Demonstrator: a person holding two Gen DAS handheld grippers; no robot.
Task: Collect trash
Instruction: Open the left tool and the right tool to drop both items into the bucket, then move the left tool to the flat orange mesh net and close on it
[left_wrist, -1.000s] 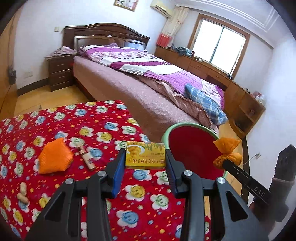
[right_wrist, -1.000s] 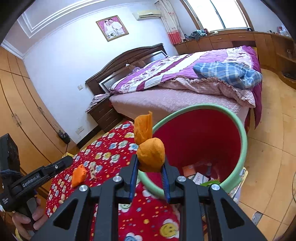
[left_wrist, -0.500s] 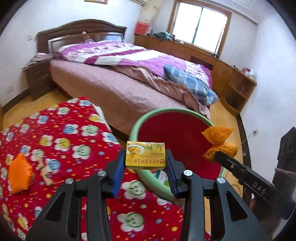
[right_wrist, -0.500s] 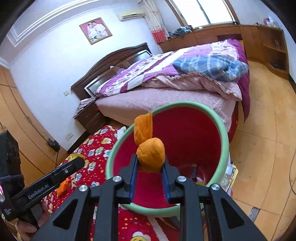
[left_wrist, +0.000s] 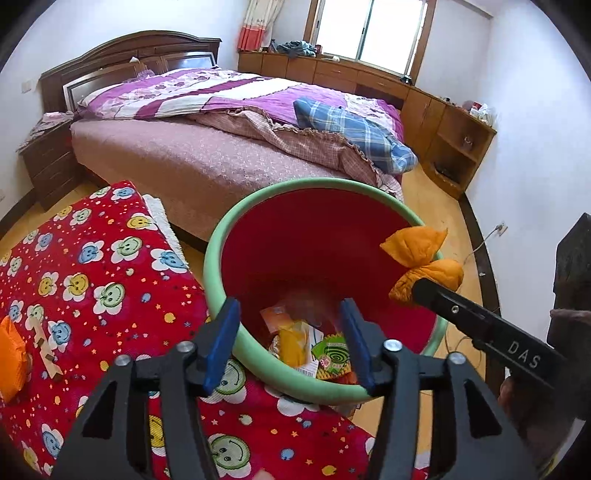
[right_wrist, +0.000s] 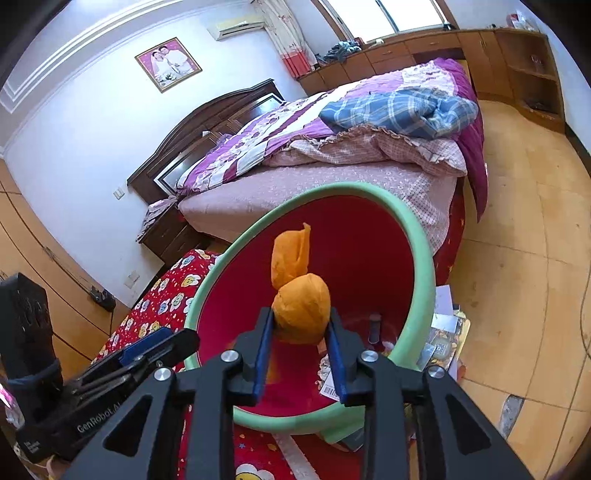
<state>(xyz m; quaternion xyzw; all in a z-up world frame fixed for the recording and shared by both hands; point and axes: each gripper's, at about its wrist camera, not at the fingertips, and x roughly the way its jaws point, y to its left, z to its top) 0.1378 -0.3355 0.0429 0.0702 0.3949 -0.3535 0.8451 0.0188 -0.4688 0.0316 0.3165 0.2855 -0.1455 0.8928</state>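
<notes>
Your orange wrapper (right_wrist: 301, 308) hangs over the red bin (left_wrist: 295, 184), between the right gripper (right_wrist: 300, 352) pads as they ease apart, still touching it. Your left gripper (left_wrist: 291, 343) is opening too, empty above the bin, which holds packets and paper (left_wrist: 314, 350). Left on the red cloth (left_wrist: 110, 258): another orange piece (left_wrist: 11, 363), a small wooden scrap (left_wrist: 42, 347)

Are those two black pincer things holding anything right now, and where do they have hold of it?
The right gripper has the orange wrapper between its opening jaws, by the rounded lower bulge, over the bin. The left gripper holds nothing, its jaws opening.
</notes>
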